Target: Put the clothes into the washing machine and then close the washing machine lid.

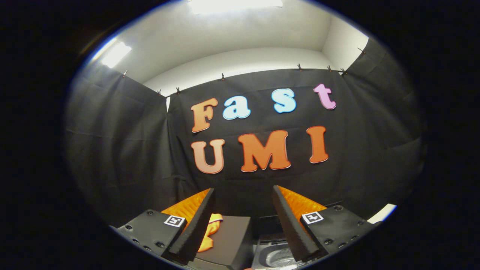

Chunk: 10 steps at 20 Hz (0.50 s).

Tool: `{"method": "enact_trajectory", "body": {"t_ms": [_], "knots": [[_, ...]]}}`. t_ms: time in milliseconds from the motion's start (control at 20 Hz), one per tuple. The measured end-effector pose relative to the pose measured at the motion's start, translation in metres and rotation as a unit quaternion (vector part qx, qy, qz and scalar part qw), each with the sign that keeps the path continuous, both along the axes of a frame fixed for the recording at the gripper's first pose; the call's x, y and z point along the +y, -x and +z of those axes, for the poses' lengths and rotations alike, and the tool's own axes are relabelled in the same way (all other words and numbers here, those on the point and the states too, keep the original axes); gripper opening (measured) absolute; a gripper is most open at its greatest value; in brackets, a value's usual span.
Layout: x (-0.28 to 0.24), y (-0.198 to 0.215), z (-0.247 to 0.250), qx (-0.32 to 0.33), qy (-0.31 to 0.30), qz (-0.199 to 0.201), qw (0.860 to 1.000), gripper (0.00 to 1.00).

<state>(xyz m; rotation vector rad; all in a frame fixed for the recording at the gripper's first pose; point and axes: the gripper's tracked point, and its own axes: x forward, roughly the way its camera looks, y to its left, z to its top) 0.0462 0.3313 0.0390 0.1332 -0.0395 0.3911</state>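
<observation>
Gripper [243,210]: fingers spread wide apart, nothing held between them, raised and aimed at the booth wall rather than down at the work.

Clothes [210,229]: one orange garment with a pale trim, lying crumpled on a dark flat block [228,236] just beside the left finger and partly hidden behind it. Its visible strip runs roughly along the finger's line, away from the camera and slightly toward the right; the full outline is hidden, so the true long axis cannot be told for certain.

Washing machine [275,257]: low between the fingers, nearer the right one; a grey opening with a pale inner tub shows, so the lid appears to be up, though the lid itself cannot be made out.

Task status, as a judgement: at the outset. The garment is not yet in the tub and not yet gripped; picking it up, dropping it in and closing the lid all remain.
</observation>
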Motion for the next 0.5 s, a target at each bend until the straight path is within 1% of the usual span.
{"method": "enact_trajectory", "body": {"t_ms": [100,250,400,500], "knots": [[0.039,-0.003,-0.008,0.012,-0.002,0.022,1.0,0.97],[0.095,-0.02,-0.034,0.05,0.016,0.04,0.998,0.97],[0.156,-0.034,-0.073,0.103,0.034,0.063,0.992,0.98],[0.189,-0.04,-0.108,0.143,0.065,0.071,0.985,0.98]]}}
